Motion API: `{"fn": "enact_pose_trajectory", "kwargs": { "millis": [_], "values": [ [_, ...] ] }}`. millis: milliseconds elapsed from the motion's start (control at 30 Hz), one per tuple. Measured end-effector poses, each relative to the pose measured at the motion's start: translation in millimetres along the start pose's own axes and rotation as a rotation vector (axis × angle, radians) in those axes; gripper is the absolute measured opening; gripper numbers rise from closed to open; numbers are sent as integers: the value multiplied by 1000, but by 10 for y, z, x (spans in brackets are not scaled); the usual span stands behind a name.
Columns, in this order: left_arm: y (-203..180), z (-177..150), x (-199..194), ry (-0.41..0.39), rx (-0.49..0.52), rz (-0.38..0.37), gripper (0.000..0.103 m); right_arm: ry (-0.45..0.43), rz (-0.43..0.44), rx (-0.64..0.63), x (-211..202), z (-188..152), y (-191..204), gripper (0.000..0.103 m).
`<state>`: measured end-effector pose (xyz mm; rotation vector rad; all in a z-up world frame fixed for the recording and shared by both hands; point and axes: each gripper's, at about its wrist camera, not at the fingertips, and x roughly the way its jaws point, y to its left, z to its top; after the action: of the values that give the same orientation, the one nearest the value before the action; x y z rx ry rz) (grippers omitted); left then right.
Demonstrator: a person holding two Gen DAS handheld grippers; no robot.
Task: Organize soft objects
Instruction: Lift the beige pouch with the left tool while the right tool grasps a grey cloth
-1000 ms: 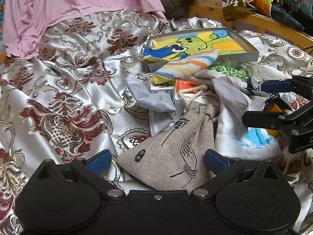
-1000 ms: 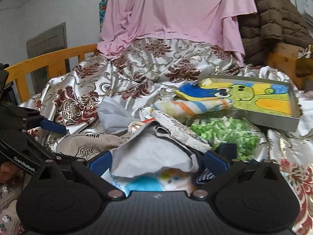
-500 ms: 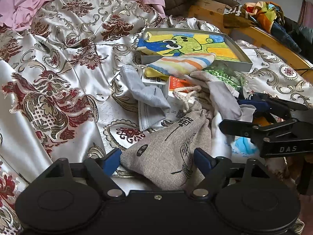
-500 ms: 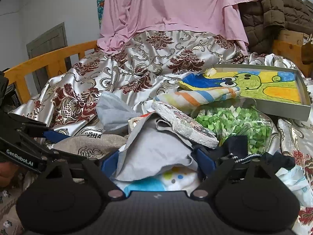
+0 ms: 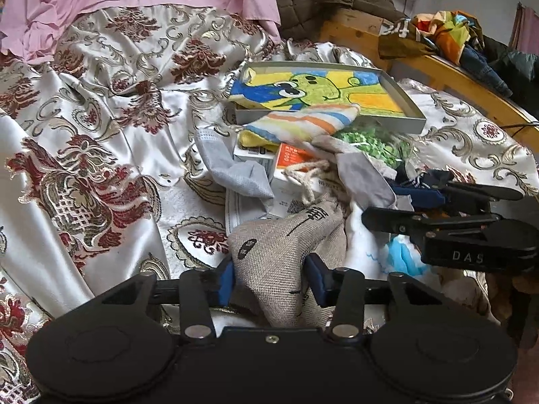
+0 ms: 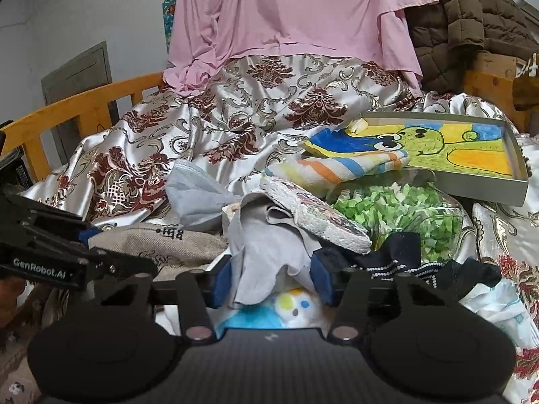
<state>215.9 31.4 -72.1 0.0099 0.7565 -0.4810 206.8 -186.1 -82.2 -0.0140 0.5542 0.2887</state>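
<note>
As I close the left gripper [image 5: 269, 281] on the linen drawstring pouch [image 5: 279, 256], its pads already pinch the cloth at 6 o'clock in the left wrist view, the tool tipped downward to bite the pouch's loose end. In the right wrist view, the right gripper [image 6: 269, 282] angles down at 6 o'clock, closing around the grey cloth [image 6: 269, 256]; contact unclear.
</note>
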Motion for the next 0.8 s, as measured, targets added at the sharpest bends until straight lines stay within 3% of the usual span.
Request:
{"fn": "enact_pose_trajectory", "kwargs": {
  "millis": [67, 267, 433, 567, 800],
  "values": [
    [2, 3, -6, -7, -6, 12, 43, 0, 4, -3, -1, 3, 12, 45],
    [-6, 0, -1, -21, -26, 48, 38, 8, 36, 38, -2, 10, -22, 42],
    [6, -4, -16, -44, -35, 72, 34, 24, 53, 72, 6, 12, -60, 20],
    [26, 1, -27, -59, -45, 85, 31, 16, 26, 55, -15, 10, -42, 7],
    [-17, 4, -53, -82, -18, 106, 29, -73, -128, -16, -134, 18, -8, 4]
  ]
}}
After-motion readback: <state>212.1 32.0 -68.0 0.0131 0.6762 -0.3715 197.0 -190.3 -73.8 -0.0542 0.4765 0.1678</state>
